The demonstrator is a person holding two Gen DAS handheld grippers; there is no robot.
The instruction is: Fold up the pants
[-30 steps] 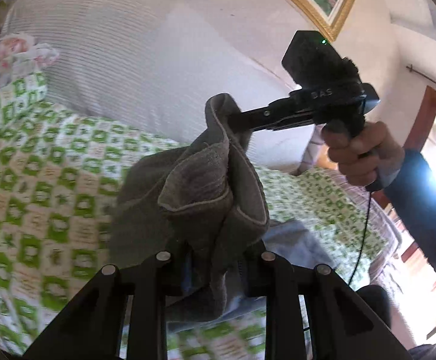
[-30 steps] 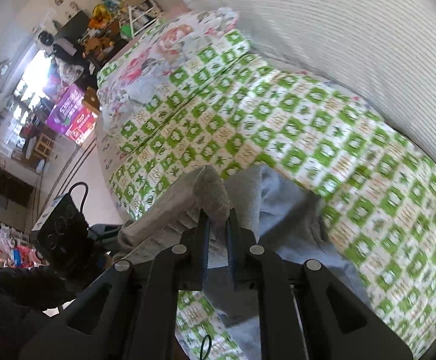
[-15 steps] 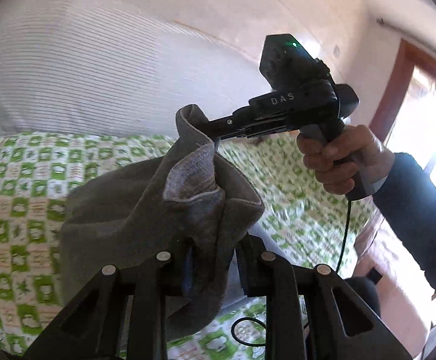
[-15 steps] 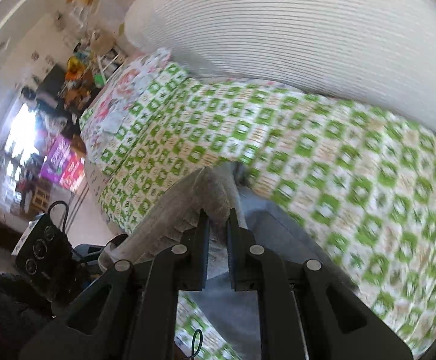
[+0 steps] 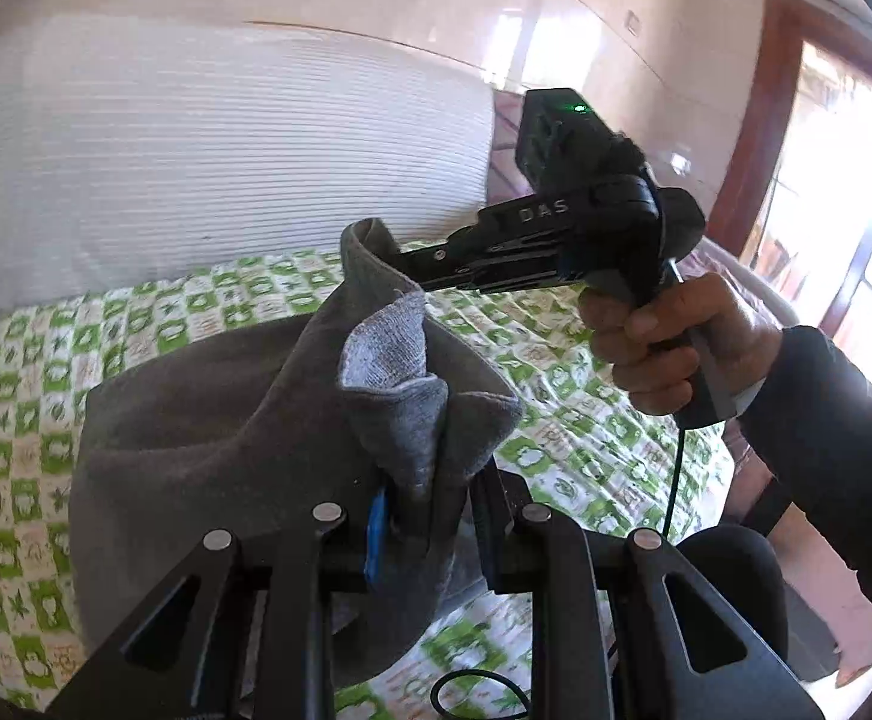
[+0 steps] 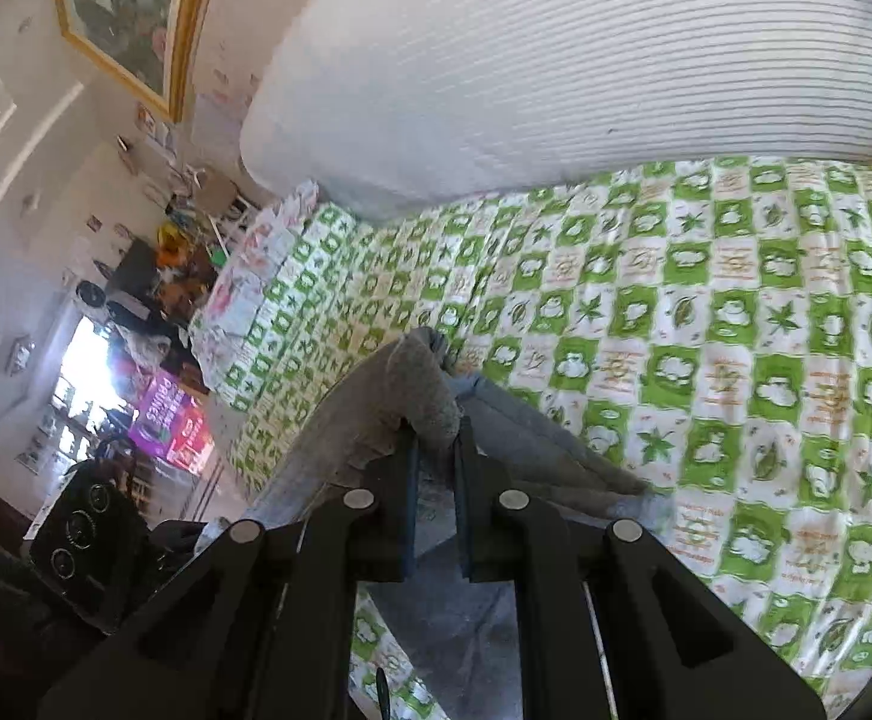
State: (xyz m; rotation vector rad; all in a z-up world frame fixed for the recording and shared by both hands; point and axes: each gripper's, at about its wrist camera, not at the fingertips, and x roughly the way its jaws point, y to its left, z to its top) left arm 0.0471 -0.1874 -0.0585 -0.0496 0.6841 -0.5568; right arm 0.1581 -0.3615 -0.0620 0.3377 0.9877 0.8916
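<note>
Through my left wrist camera, my left claw (image 5: 429, 516) clenches a bunched fold of the grey pants (image 5: 207, 438) above the green checked bedspread (image 5: 33, 408), while my right claw (image 5: 399, 267) pinches their upper edge. Through my right wrist camera, my right claw (image 6: 436, 450) grips the pants (image 6: 429, 384) over that bedspread (image 6: 736, 330).

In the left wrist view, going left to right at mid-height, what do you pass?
Green checked bedspread → grey pants → right tongs pinching the fabric's raised edge → hand on the handle → dark sleeve.
</note>
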